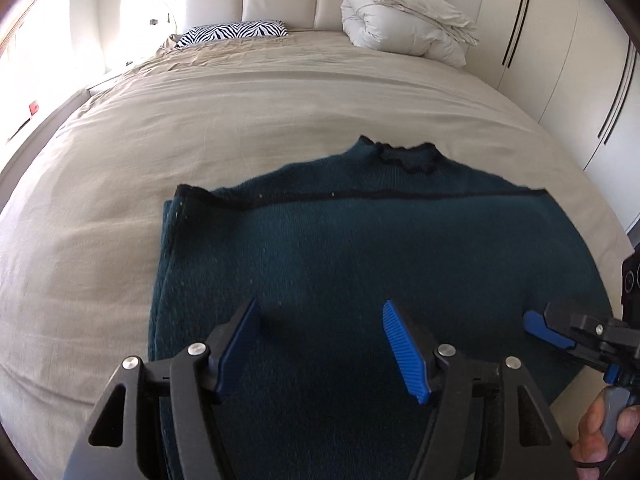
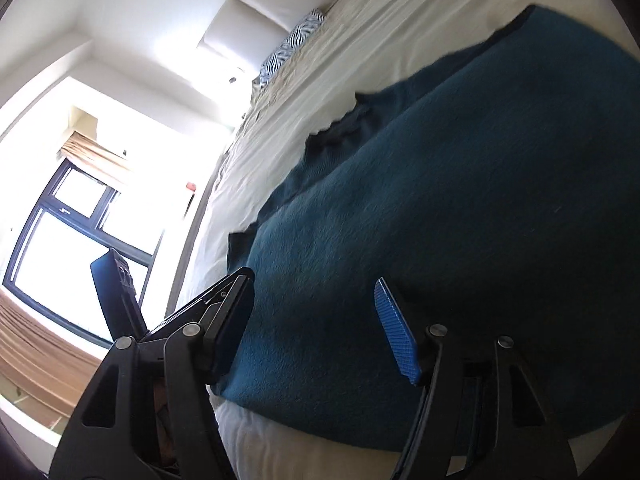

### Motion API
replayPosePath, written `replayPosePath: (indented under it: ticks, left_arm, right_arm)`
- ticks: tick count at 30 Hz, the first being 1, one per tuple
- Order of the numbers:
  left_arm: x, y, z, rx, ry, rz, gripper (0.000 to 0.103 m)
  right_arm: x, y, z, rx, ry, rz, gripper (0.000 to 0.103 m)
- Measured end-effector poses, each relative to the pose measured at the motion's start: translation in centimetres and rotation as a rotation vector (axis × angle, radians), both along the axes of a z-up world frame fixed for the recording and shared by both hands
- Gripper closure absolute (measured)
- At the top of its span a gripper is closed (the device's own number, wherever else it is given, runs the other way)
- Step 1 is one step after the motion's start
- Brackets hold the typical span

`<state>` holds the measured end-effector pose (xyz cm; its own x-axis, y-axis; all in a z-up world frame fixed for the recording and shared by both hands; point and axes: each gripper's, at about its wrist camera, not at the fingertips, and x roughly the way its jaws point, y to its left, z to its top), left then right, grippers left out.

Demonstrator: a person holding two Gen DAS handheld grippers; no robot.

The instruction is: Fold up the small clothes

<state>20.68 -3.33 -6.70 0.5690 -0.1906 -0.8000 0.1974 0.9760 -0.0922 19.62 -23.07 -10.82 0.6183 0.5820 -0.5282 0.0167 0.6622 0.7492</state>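
Note:
A dark teal knit sweater (image 1: pixel 340 248) with black trim lies flat on the bed, its collar (image 1: pixel 404 156) pointing at the headboard and its sides folded in. My left gripper (image 1: pixel 320 316) is open and empty, hovering over the sweater's near part. My right gripper (image 2: pixel 316 292) is open and empty over the sweater (image 2: pixel 460 200) near its front edge, seen tilted. The right gripper also shows at the right edge of the left wrist view (image 1: pixel 560 332), at the sweater's right side.
The bed (image 1: pixel 160 140) has a beige cover. A zebra-print pillow (image 1: pixel 232 32) and a rolled white duvet (image 1: pixel 404 20) lie by the padded headboard. White wardrobes (image 1: pixel 580 60) stand on the right. A window (image 2: pixel 80 232) is on the left.

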Motion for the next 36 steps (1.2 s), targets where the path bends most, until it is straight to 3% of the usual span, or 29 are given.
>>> replayPosePath:
  ticks: [4,11,15,19,21,23,26,29,36]
  left_arm:
    - [-0.9,0.6,-0.8,-0.007,0.019,0.014,0.036]
    - [-1.8,1.0,-0.9,-0.009,0.013,0.011,0.035]
    - [-2.5,1.5,-0.7,-0.008,0.011,0.007,0.035]
    - [-4.5,3.5,1.0,-0.041,-0.033,0.037,0.034]
    - [-5.7,5.6,2.0,-0.073,-0.074,0.089,0.021]
    - [-6.8,8.4,2.4,-0.139,-0.088,0.154,0.016]
    - [-6.5,12.5,1.1,-0.269,-0.006,0.218,0.015]
    - [-5.7,15.4,-1.0,-0.454,0.109,0.238,0.021]
    - [-4.1,14.5,-3.1,-0.671,0.263,0.131,0.023]
  right_arm:
    - [-0.9,-2.2,-0.8,0.067,0.002,-0.043,0.045]
    - [-5.7,-13.1,-0.3,0.048,0.023,-0.379,0.043]
    - [-8.3,-15.8,0.3,0.041,0.023,-0.473,0.043]
    - [-9.0,-14.5,0.9,0.027,0.024,-0.417,0.041]
    - [-8.3,-13.0,1.6,0.01,0.014,-0.36,0.041]
    - [-8.0,-11.4,2.5,0.0,-0.001,-0.303,0.041]
    - [-6.3,-8.3,3.4,0.004,-0.02,-0.203,0.041]
    - [-5.0,-5.3,3.9,0.003,-0.021,-0.113,0.041]
    - [-3.2,-0.5,3.6,-0.007,0.02,0.026,0.041]
